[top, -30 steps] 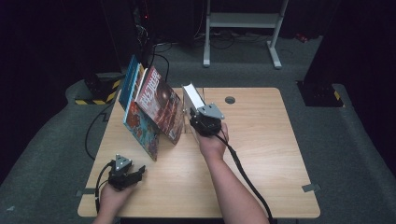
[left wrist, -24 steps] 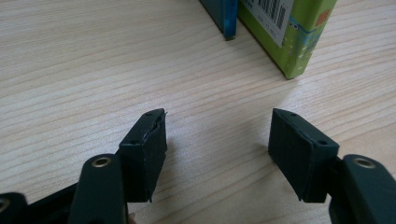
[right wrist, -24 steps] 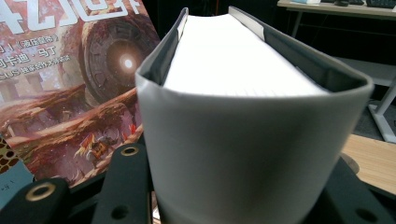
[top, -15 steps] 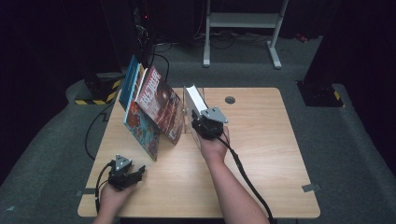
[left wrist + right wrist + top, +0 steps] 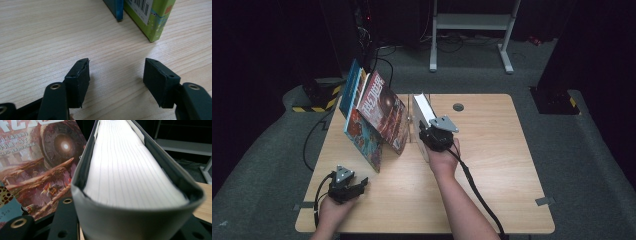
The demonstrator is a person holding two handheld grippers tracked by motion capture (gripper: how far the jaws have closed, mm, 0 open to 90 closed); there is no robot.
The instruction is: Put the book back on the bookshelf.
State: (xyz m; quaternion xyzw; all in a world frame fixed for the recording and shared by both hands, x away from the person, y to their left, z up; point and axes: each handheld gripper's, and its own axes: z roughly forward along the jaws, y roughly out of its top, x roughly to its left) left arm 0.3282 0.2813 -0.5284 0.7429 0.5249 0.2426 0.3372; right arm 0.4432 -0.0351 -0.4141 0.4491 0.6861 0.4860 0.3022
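Several books (image 5: 373, 119) lean together at the back left of the wooden table (image 5: 502, 165); the front one has a red-brown cover (image 5: 42, 165). My right gripper (image 5: 430, 131) is shut on a thick grey-covered book (image 5: 423, 110), held on its edge just right of the leaning row. In the right gripper view its white page block (image 5: 130, 172) fills the space between the jaws. My left gripper (image 5: 358, 183) rests low at the front left, open (image 5: 116, 80) over bare wood, with a blue book corner (image 5: 117, 10) and a green book corner (image 5: 151, 20) ahead of it.
A round cable hole (image 5: 458, 106) sits in the table behind the grey book. A white metal frame (image 5: 472, 22) stands on the floor beyond the table. Cables (image 5: 314, 132) run over the floor at the left. A black cable (image 5: 477, 192) trails from my right gripper.
My right gripper and the grey book have drifted slightly toward the near side. The left gripper has stayed put and open.
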